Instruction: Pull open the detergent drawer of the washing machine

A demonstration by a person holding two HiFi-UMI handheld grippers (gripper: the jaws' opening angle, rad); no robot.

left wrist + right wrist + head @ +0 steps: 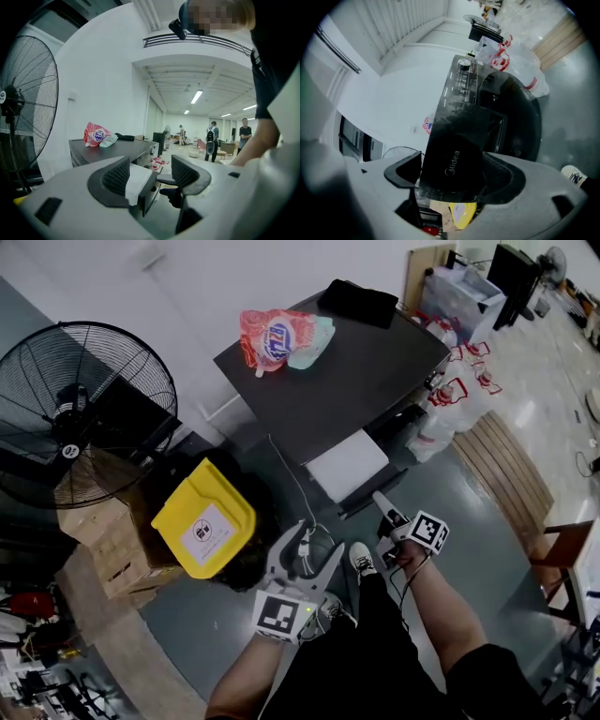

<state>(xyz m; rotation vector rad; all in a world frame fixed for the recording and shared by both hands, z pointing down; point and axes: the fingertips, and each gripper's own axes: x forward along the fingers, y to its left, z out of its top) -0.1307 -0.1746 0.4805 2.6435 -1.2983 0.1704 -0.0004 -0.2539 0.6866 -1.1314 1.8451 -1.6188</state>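
Washing machine (pixel 356 371), dark top, front facing the person. Standing fan (pixel 84 418) off its left side, yellow bin lid (pixel 204 519) on the floor below the fan. Detergent drawer (pixel 349 465) sticks out at the left end of the machine's front edge, white inside showing, dark front panel toward the person. Red detergent bag (pixel 277 338) lies by the back left corner of the machine top.

Right tongs (pixel 382 512) at the drawer's front panel; in the right gripper view the tongs (pixel 452 173) are clamped on the dark panel, one pad on each side. Left tongs (pixel 307 554) hang lower and well short of the drawer; in the left gripper view the tongs (pixel 150 176) are spread with nothing gripped, the drawer (pixel 136 183) seen beyond them
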